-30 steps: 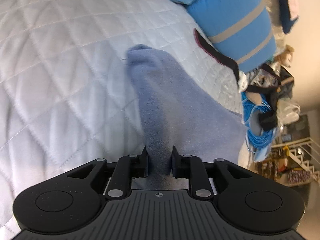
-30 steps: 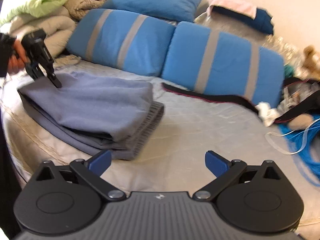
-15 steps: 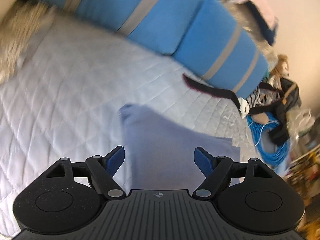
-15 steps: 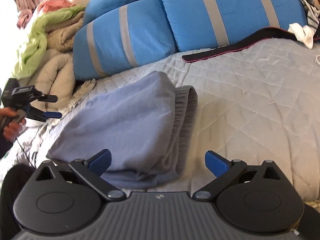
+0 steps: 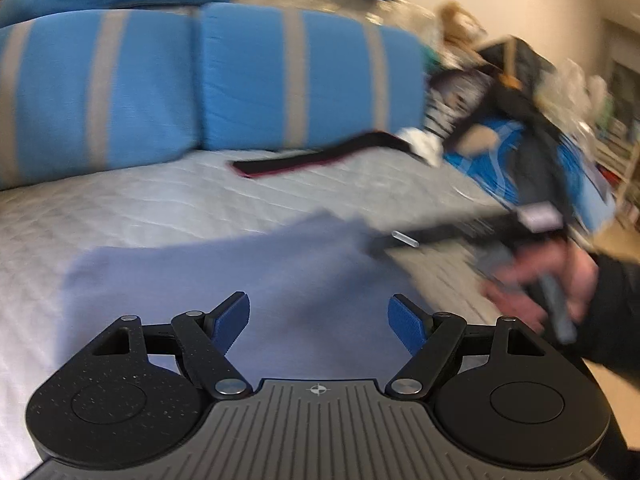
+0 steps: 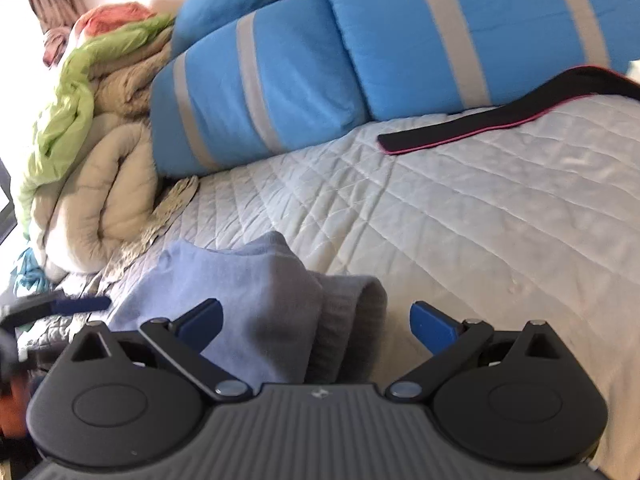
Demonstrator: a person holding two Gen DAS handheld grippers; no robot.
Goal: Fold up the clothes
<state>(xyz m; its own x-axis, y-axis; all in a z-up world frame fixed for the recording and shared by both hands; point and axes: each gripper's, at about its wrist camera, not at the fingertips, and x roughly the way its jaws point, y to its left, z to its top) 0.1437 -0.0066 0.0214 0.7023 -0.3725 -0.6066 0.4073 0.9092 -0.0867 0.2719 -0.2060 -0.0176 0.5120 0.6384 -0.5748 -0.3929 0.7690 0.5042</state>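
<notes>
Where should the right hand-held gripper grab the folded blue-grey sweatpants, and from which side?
Take the blue-grey sweatpants by the thick ribbed waistband at the near right end. Come in low from the bare quilt side: there the rolled layers stack into one edge that open jaws can straddle.

Folded garment (image 6: 248, 280) on bed (image 6: 460, 216); pillows (image 6: 256, 92) behind; strap (image 6: 480, 124) between.

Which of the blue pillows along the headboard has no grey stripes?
The plain blue pillow lying behind and above the two striped pillows; both front ones carry grey bands.
</notes>
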